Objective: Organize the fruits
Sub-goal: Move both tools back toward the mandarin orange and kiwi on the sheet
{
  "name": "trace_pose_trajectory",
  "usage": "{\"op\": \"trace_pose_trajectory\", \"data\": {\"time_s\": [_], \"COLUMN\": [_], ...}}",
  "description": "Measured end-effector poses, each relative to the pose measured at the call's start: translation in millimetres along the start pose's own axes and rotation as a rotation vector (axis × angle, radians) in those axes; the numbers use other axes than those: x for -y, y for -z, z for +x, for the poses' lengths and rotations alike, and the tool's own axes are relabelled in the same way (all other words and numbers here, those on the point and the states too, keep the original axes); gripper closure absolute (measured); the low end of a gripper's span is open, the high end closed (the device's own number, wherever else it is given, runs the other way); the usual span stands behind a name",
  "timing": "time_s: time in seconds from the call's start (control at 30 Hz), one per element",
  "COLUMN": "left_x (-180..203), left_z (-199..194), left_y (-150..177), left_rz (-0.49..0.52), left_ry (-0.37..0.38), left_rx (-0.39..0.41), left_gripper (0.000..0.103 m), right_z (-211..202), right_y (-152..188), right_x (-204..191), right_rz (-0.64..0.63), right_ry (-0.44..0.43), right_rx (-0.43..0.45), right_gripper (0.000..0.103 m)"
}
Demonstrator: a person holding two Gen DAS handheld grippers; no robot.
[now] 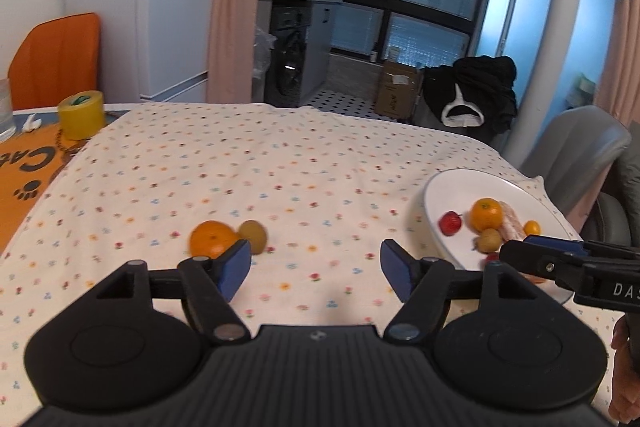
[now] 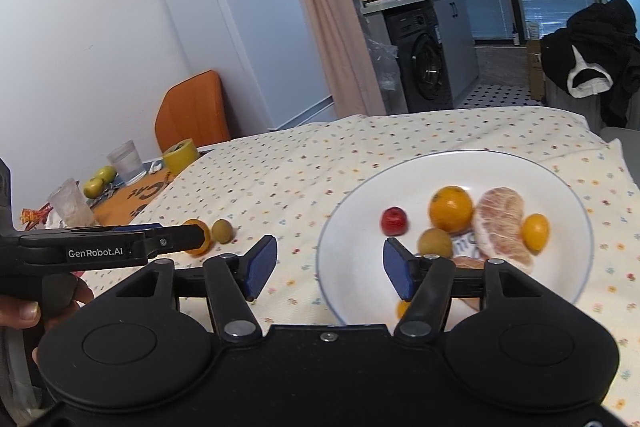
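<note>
Floral tablecloth [image 1: 280, 163] covers most of the tabletop; soft, wrinkled, may bunch under a dragged fruit.

White plate [image 2: 360, 211] near right edge, already loaded: orange [image 2: 451, 207], peeled pomelo segment [image 2: 502, 227], small yellow-orange fruit [image 2: 535, 231], brown longan-like fruit [image 2: 435, 242], small red fruit [image 2: 394, 221], more partly hidden at the near rim.

Loose on cloth, toward left-near area, well apart from plate: mandarin [image 1: 212, 239] touching or just beside a kiwi [image 1: 253, 235].

Handling, judged: mandarin light, firm skin, slightly squashy, round so no real long axis; pinch across the equator. Kiwi light, fuzzy skin so decent grip, bruises if squeezed hard; long axis looks tilted, roughly upright-diagonal, blur prevents certainty. Pinch across the short axis mid-body. Both likely to roll if nudged.

Left gripper [image 1: 316, 267] spread wide, empty, low over cloth, mandarin just beyond its left pad.

Right gripper [image 2: 330, 267] spread wide, empty, over plate's near-left rim.
</note>
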State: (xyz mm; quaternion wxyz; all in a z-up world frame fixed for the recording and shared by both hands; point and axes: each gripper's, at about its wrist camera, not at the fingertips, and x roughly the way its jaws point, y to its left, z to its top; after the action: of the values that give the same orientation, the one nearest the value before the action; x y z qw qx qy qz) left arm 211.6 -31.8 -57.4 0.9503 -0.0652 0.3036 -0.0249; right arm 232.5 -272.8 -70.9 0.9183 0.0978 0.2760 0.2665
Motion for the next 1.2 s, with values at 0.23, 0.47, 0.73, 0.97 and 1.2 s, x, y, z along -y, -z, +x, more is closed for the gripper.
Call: {"op": "trace_pose_trajectory", "data": {"time_s": [0.23,0.47,0.73,0.97,1.2], "left_x": [-19,-36,-49,-58,-60], "left_z": [-3,-1,9,22,36], "left_y": [1,1,3,3,3], "left_rz": [-0.024,-0.058,-0.082,-0.109,-0.116], "left_ry": [-0.032,-0.057,-0.078,-0.082,-0.073], "left_rx": [0.005,0.005,0.001,-0.009,-0.023], "left_gripper": [0.033,0.033,0.033,0.033,0.036], "right_z": [11,23,35,50,66], "right_y": [-4,-9,-15,-18,-22], "right_x": [-14,-30,-38,-42,-46], "right_rz": [-0.014,-0.044,-0.063,-0.072,-0.084], "right_ry": [-0.031,-0.059,-0.044,-0.05,-0.081], "right_rx": [-0.004,-0.011,0.006,-0.016,-0.048], "right_gripper": [0.04,0.024,0.0,0.0,0.0]}}
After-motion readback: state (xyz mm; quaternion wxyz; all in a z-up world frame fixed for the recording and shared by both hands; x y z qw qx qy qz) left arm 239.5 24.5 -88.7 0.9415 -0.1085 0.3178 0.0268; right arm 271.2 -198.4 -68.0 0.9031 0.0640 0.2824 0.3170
